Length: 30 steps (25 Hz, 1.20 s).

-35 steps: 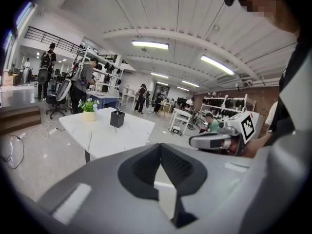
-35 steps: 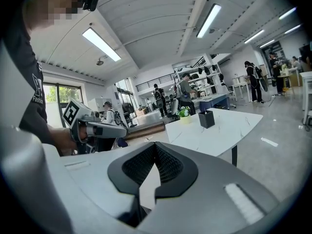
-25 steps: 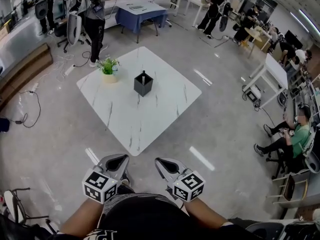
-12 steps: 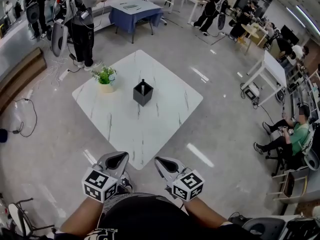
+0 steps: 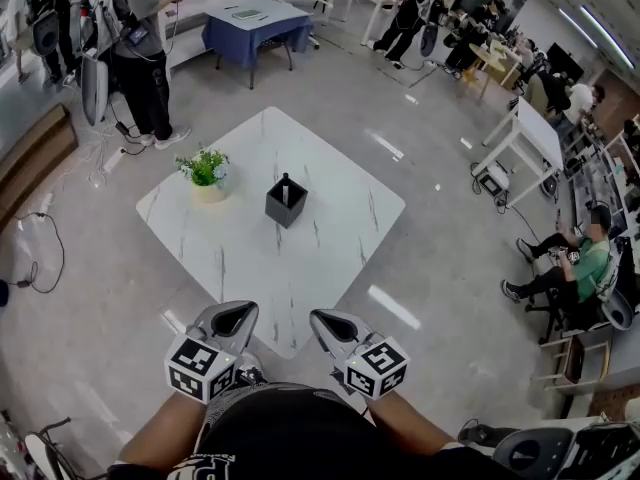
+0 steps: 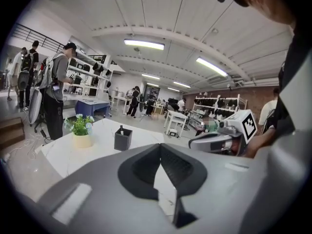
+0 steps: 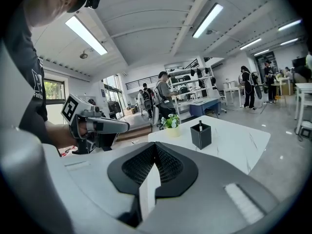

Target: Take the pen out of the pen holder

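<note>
Table: white marble table [image 5: 258, 263], square, and it sits like a diamond in the head view with one corner pointing at the person.
Floor: glossy grey floor [image 5: 450, 258] all round it, with ceiling lights mirrored in it.
Room: big open workshop kind of place with strip lights overhead. There's a blue table [image 5: 246, 22] at the back and white desks [image 5: 528, 133] off to the right.
Pen holder: black square pen holder [image 5: 286, 201] standing roughly mid-table, a bit toward the far corner.
Pen: dark pen [image 5: 285, 180] upright inside the holder, its top poking just over the rim.
Plant: little potted plant [image 5: 206, 173] near the table's left corner, beside the holder but not touching it.
Left gripper: left gripper [image 5: 236, 313] is held low over the floor near the table's near corner. Fingers are together at the tips with nothing between them.
Right gripper: right gripper [image 5: 328, 319] is just beside the left one, same deal, fingers closed and empty.
Gap: both grippers are well apart from the holder. Only bare marble lies between the near corner and it.
People: a standing person [image 5: 138, 53] with a backpack beyond the table's left side, and a seated person [image 5: 570, 268] in green at the right edge.
Clutter: loose cables [image 5: 35, 236] on the floor at the left.
</note>
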Tool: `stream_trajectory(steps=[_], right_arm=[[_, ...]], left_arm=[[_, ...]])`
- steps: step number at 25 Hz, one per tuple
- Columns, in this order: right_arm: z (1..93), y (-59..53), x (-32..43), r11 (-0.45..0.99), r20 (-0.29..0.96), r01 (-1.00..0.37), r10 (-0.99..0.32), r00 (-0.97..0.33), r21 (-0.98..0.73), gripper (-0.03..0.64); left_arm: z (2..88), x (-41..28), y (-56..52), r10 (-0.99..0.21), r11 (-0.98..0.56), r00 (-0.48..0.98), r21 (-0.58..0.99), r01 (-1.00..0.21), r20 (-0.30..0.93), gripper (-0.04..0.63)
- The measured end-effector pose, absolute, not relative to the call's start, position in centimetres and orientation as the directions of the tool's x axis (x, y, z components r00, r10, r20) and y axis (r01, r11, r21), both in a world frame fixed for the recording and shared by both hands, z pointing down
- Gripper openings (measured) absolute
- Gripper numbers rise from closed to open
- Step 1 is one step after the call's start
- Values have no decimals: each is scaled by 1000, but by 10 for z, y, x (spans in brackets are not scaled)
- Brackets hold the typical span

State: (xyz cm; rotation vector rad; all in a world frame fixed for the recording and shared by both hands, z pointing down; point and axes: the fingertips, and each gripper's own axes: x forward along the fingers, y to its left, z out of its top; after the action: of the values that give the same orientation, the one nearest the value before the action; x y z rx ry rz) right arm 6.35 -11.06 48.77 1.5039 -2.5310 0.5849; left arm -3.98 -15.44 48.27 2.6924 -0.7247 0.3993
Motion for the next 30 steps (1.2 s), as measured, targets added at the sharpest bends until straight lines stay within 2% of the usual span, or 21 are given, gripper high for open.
stream_trajectory(steps=[19, 24, 30], right_arm=[[493, -166, 61, 302, 332, -919, -865, -376, -254, 0], [491, -178, 67, 323, 328, -912, -858, -394, -251, 0], [485, -197, 77, 401, 316, -884, -829, -461, -240, 0]], left_arm=[[498, -41, -219, -313, -876, 886, 257, -409, 341, 57], [501, -38, -224, -329, -865, 879, 263, -427, 346, 57], [498, -33, -234, -414, -819, 842, 262, -510, 345, 57]])
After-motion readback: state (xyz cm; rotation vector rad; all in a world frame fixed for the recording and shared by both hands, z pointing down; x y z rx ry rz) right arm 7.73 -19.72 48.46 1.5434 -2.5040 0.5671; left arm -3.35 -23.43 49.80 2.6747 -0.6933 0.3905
